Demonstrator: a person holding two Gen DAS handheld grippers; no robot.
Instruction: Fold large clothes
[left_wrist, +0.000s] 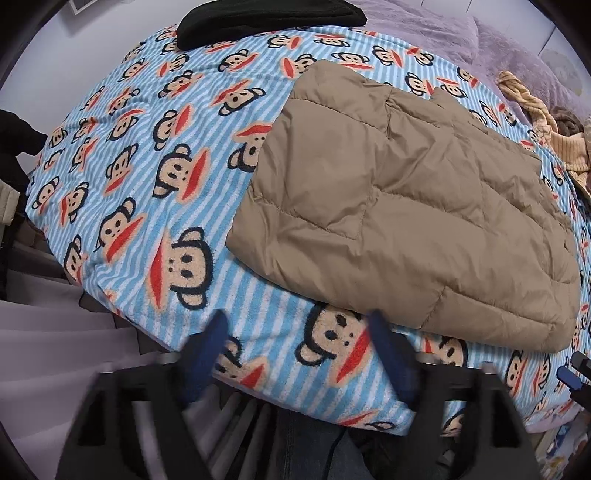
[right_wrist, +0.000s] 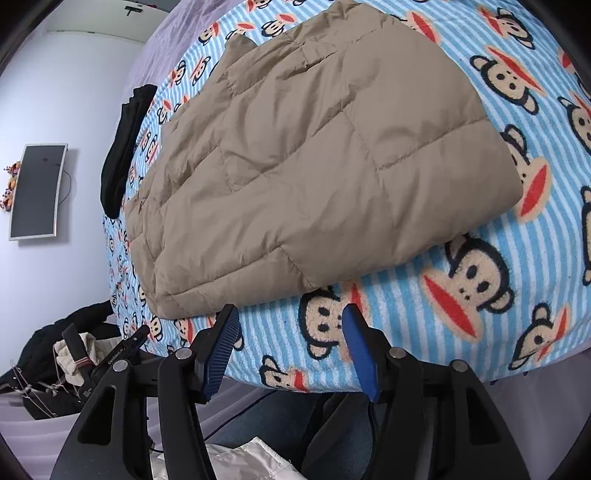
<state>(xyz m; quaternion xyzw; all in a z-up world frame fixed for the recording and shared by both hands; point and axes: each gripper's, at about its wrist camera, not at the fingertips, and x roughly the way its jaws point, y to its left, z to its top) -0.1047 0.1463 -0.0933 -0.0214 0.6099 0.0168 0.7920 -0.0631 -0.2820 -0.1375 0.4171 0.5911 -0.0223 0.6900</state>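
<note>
Left wrist view: blanket (left_wrist: 140, 177) with the monkey print covers the bed, largest thing here. Tan jacket (left_wrist: 402, 221) lies on it, already folded into a squarish packet, right of centre, near hem close to the bed's front edge. Black garment (left_wrist: 266, 18) sits at the far edge, well apart from the jacket. Yellowish clothes (left_wrist: 543, 129) are bunched at the far right.

My left gripper (left_wrist: 299, 354) is released, jaws spread, hovering over the blanket edge just short of the jacket hem, holding nothing. My right gripper (right_wrist: 291, 347) is the same: spread wide, empty, just below the hem.

Step looks like a last half-fold or tidy. I'd pinch both near corners through all layers, lift low, and carry away from me, since puffy fabric springs back.

Room: bare blanket left of the jacket is wide; front edge drops off right under my fingers (right_wrist: 221, 343), so I'd avoid dragging toward me.
</note>
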